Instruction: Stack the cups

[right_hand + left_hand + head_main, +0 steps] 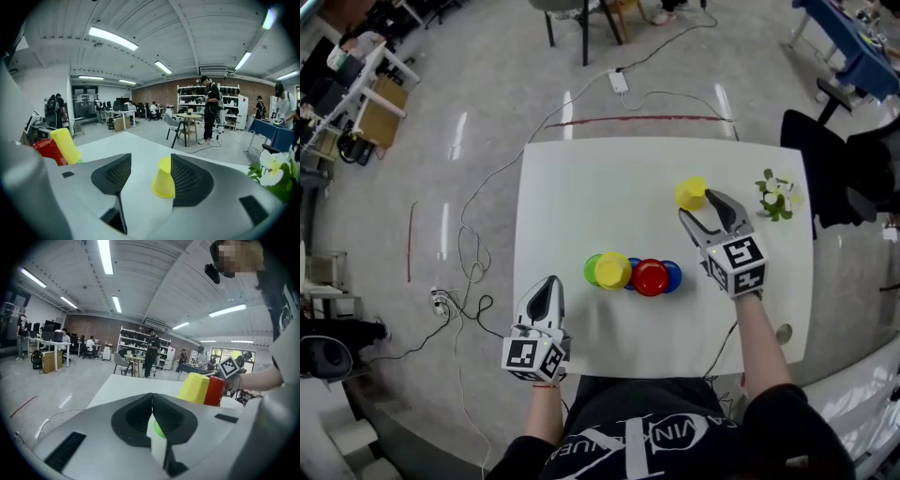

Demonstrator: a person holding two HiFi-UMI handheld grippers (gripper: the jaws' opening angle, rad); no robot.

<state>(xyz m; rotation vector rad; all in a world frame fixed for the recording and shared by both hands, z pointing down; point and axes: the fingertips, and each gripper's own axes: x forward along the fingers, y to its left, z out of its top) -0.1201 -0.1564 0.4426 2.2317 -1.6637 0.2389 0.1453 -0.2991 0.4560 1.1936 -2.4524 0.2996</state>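
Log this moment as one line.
left gripper: shut, empty | right gripper: jaws open at lone yellow cup, not gripped | cup row: not touched

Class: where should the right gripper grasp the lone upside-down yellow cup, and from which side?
Grip the lone yellow cup across its tapered side wall, about mid-height, coming in level from the person's side. It stands rim-down with the narrow base up, so no rim can be pinched. The right gripper already straddles it, open.
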